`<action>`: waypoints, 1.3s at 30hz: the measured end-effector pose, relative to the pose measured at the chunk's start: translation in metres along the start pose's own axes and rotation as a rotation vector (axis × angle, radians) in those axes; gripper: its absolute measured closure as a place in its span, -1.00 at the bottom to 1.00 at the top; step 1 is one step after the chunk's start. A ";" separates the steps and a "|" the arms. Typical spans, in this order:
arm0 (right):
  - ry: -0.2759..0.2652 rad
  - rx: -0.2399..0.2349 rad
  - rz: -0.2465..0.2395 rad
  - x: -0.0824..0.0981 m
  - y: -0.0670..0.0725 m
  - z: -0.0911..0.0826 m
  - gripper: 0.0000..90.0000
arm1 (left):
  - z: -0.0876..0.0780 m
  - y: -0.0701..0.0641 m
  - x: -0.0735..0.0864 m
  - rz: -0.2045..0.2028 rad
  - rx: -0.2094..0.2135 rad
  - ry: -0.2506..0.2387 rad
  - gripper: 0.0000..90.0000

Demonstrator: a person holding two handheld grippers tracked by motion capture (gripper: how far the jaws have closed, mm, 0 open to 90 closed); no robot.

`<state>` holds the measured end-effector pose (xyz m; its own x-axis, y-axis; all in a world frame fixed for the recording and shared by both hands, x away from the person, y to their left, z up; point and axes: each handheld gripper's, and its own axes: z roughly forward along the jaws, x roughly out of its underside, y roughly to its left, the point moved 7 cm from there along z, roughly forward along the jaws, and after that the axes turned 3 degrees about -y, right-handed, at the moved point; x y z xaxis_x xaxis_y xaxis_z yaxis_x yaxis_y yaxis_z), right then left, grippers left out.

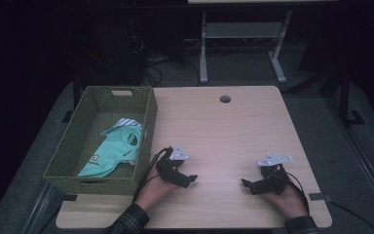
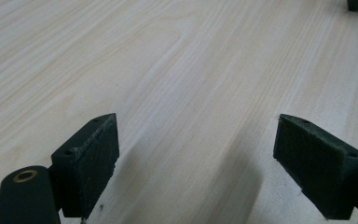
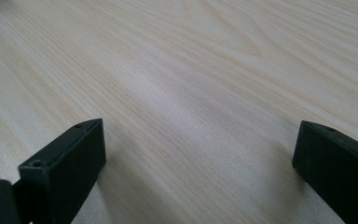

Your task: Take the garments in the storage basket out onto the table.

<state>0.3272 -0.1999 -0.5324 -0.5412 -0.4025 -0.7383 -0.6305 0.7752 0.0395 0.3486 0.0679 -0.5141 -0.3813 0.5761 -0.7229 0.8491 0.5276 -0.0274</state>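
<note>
A green woven basket point(image 1: 148, 122) stands on the left side of the light wooden table point(image 1: 224, 131). Inside it lies a mint-green garment point(image 1: 114, 148) with a striped collar. My left gripper point(image 1: 191, 180) rests on the table just right of the basket's near corner, its jaws pointing right. My right gripper point(image 1: 246, 184) rests near the front right, jaws pointing left toward the other. In the left gripper view my left gripper point(image 2: 196, 140) is open over bare wood. In the right gripper view my right gripper point(image 3: 200, 144) is open too, with nothing between the jaws.
A round cable hole point(image 1: 225, 99) sits near the table's far edge. Behind the table stand the white legs of another desk point(image 1: 203, 48) and loose cables point(image 1: 151, 68) on the dark floor. The table's near edge runs just under both hands.
</note>
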 end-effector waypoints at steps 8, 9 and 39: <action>-0.001 0.001 0.002 -0.001 0.000 0.001 -0.95 | -0.005 0.000 -0.001 -0.002 0.001 -0.005 -0.70; 0.001 0.001 0.001 -0.001 0.000 0.001 -0.95 | -0.006 -0.001 -0.002 0.002 0.003 -0.007 -0.70; -0.003 0.002 0.003 -0.001 0.000 0.001 -0.95 | -0.017 0.003 -0.017 0.001 0.000 -0.030 -0.70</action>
<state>0.3278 -0.1991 -0.5325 -0.5415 -0.3982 -0.7404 -0.6275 0.7776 0.0407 0.3513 0.0701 -0.4904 -0.3693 0.5576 -0.7434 0.8496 0.5267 -0.0269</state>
